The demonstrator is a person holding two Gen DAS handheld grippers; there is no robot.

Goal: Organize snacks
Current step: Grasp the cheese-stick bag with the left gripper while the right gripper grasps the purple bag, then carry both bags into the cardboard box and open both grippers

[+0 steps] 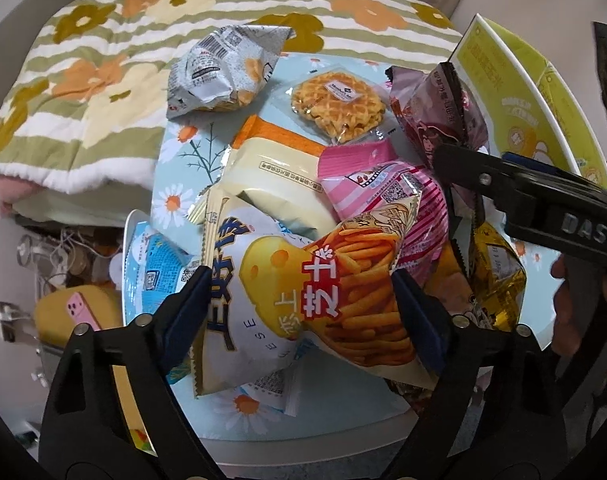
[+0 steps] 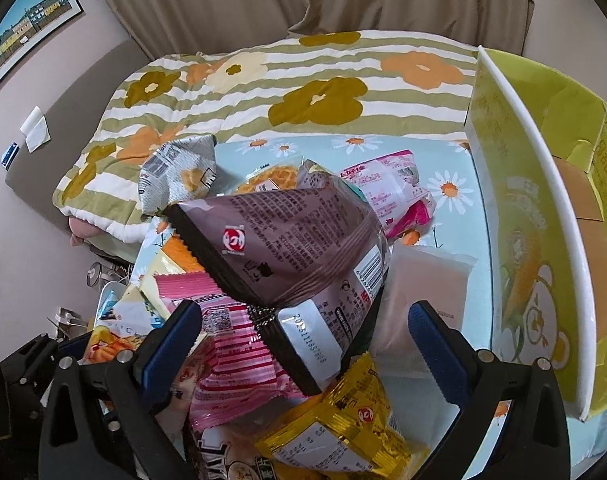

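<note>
Both my grippers hang over a heap of snack packets on a daisy-print desk (image 1: 171,204), beside a yellow box (image 2: 543,240).

My left gripper (image 1: 299,304) is clenched on the cheese-stick bag (image 1: 303,300), pads pressing its sides. My right gripper (image 2: 303,340) stands released around the mauve packet (image 2: 295,248), not touching. Judging by the overlap, lifting the bag could drag neighbours off the desk edge.

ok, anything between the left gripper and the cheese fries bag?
Nothing visible. The cheese fries bag lies on top of the pile, already between the left gripper's pads, which touch both its sides.
</note>
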